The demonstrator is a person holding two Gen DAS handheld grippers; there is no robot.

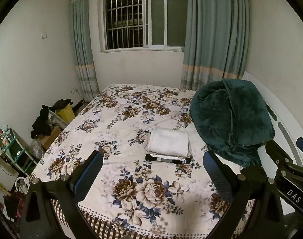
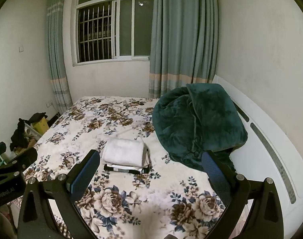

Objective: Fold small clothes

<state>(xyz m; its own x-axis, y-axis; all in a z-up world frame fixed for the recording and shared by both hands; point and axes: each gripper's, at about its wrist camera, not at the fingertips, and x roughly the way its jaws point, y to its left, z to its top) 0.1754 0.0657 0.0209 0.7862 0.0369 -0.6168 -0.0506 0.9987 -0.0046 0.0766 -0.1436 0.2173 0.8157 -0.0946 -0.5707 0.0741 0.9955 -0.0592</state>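
Observation:
A folded white cloth (image 1: 168, 142) lies on top of a folded black and white striped garment (image 1: 167, 159), making a small stack in the middle of the floral bed sheet (image 1: 115, 123). The stack also shows in the right wrist view (image 2: 123, 152), with the striped garment (image 2: 127, 170) under it. My left gripper (image 1: 152, 171) is open and empty, held above the near part of the bed, short of the stack. My right gripper (image 2: 151, 169) is open and empty, also short of the stack. The right gripper's body (image 1: 287, 165) shows at the right of the left wrist view.
A bundled dark green blanket (image 1: 231, 119) sits on the bed against the white headboard (image 2: 271, 149), right of the stack. Boxes and dark clothes (image 1: 45, 123) crowd the floor left of the bed. A small shelf (image 1: 9, 145) stands nearer left. Window and curtains are behind.

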